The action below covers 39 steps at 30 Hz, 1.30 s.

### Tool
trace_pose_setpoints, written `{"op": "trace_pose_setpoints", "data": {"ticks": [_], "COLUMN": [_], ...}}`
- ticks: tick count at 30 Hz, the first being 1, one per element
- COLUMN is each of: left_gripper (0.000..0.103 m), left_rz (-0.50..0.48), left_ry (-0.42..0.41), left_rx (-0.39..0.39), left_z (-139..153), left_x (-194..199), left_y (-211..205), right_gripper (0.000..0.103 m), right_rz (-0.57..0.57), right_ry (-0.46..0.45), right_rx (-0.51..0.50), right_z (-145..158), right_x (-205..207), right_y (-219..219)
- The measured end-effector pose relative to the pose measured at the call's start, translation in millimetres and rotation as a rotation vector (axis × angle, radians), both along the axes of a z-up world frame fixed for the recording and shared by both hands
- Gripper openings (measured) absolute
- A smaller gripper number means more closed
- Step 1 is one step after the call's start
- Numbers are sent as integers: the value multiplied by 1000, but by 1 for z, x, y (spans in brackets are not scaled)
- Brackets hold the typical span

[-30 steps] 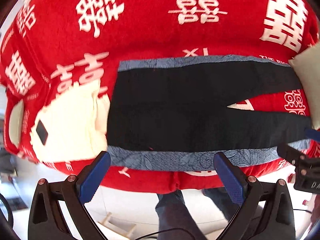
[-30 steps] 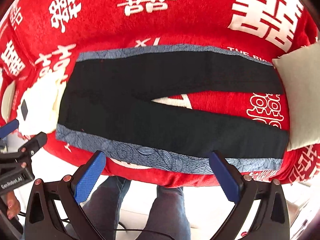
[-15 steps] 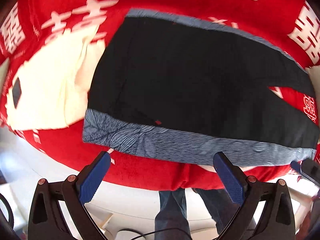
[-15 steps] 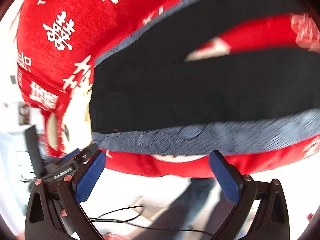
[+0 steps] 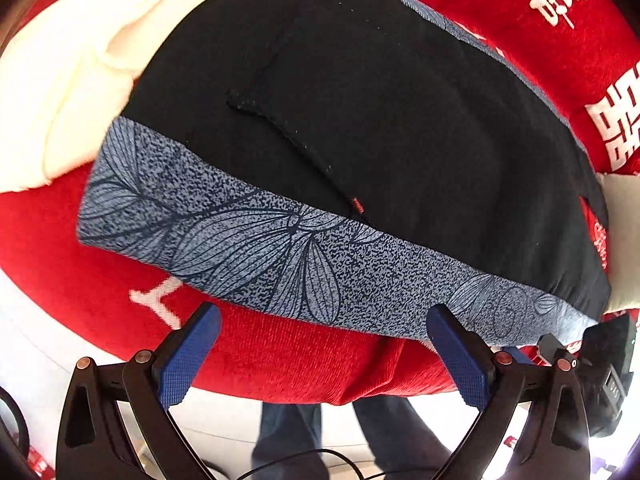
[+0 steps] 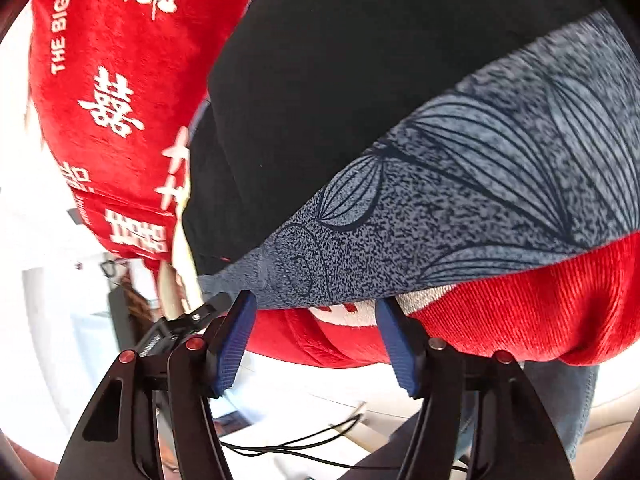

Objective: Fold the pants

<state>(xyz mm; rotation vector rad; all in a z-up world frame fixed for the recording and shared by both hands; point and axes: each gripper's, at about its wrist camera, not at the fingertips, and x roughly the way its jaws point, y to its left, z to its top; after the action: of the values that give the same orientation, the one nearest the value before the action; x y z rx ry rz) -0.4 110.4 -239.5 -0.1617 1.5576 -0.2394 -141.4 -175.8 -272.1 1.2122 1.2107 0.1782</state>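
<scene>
Black pants (image 5: 380,120) with a blue-grey leaf-print side band (image 5: 304,264) lie flat on the red cover (image 5: 280,356). My left gripper (image 5: 320,356) is open, just off the near edge of the band, close to the waist end. In the right wrist view the pants (image 6: 360,80) and band (image 6: 460,200) fill the frame. My right gripper (image 6: 316,336) is open, narrower than the left, its tips at the band's near edge. The right gripper also shows in the left wrist view (image 5: 600,360).
A cream cloth (image 5: 68,80) lies left of the pants' waist. A pale cushion (image 5: 624,240) sits at the right. The red cover has white characters (image 6: 112,108). The person's legs (image 5: 352,440) and a cable (image 6: 300,444) are below the bed edge.
Both grippers moved in close to the near band of the pants. The right gripper's jaws have narrowed. The left stays wide open.
</scene>
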Motion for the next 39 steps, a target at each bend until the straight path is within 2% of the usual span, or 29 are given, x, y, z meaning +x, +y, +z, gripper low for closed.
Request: {"op": "trace_pose_setpoints", "data": {"ticks": [6,8,10,12,13,15,18,22,23,24,25,27,28,29,30,31,32,34,36,37,38,39], "left_gripper": [103,103,103,103,103,103,103,103,98,87,80,53,45,33,32,32,30,30,30,30,27,18], "left_rz": [0,23,43,69,87,131,198,257,262,262,253,229,220,211,207,207,202,176,144,132,124,116], "left_ry": [22,47,55,59,64,79,80,47,33,14,4,-10,-10,-5,3,7,11,7,3,3,5,4], "left_rx": [-25,-49,-61,-85,-105,-153,-202,-235,-235,-223,-210,-195,-190,-191,-206,-211,-212,-198,-173,-164,-157,-152], "left_z": [-6,-10,-11,-10,-10,-11,-11,-11,-10,-8,-7,-5,-3,-4,-6,-7,-9,-8,-7,-6,-5,-1], "left_x": [-1,-2,-4,-3,-2,1,8,18,22,26,31,37,37,37,38,36,34,33,35,35,37,39], "left_y": [-4,-2,0,2,5,13,21,27,28,29,30,32,33,36,40,44,40,39,34,31,29,29], "right_gripper": [67,67,56,18,13,11,11,11,11,11,12,16,20,30,44,51,55,55,52,44,18,9], "right_rz": [-114,-139,-154,-162,-174,-193,-167,-157,-151,-140,-132,-123,-121,-123,-139,-161,-184,-239,-297,-318,-330,-333], "right_ry": [-102,-101,-87,-53,-56,-81,-113,-137,-140,-139,-136,-109,-97,-83,-65,-52,-42,-17,12,22,34,49], "right_rx": [53,80,126,142,161,208,206,212,207,197,192,180,176,171,166,165,164,187,220,232,233,216], "right_z": [2,-4,-9,-8,-5,5,28,44,46,46,45,40,36,31,25,20,15,3,-8,-11,-13,-10], "right_x": [6,15,22,26,24,21,28,32,32,35,35,32,30,27,22,18,14,5,-4,-6,-8,-7], "right_y": [-12,-14,-13,-13,-16,-20,-15,-17,-18,-16,-15,-15,-15,-15,-16,-18,-20,-24,-29,-30,-32,-33]}}
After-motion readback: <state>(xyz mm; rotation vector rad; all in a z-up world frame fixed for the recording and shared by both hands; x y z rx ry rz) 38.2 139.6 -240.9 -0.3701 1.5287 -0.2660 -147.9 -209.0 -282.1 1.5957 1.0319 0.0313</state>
